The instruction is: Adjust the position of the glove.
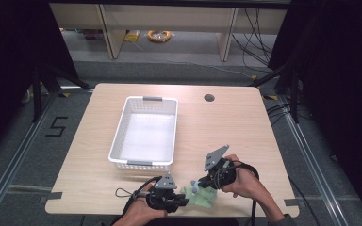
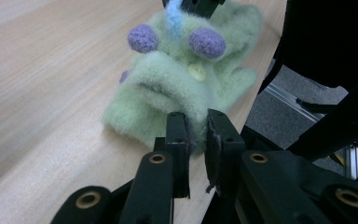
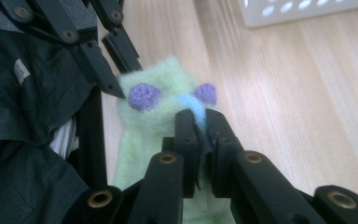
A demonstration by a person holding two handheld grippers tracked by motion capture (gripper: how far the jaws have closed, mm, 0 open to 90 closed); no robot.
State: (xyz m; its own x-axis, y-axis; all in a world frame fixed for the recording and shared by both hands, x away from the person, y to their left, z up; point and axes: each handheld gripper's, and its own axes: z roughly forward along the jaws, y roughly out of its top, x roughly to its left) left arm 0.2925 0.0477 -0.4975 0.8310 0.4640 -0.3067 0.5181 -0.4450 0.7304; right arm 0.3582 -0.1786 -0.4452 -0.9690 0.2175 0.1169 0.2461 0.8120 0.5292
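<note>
— Where do we stand?
— Near edge: our left gripper (image 2: 196, 122) pinches the green fleece mitten (image 2: 177, 84), our right gripper (image 3: 200, 122) its blue tuft — both clamped.
— Next?
— Probably lift together toward the white basket (image 1: 121, 127) beyond.

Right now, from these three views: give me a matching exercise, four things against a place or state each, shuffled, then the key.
Things:
1. white basket
2. green glove
3. left gripper
4. round hole

Places or states:
A. shut on the glove's near edge
B. far right part of the tabletop
C. middle of the table, nothing inside
D. near table edge, purple knobs on it

Pairs: 1-C, 2-D, 3-A, 4-B
</note>
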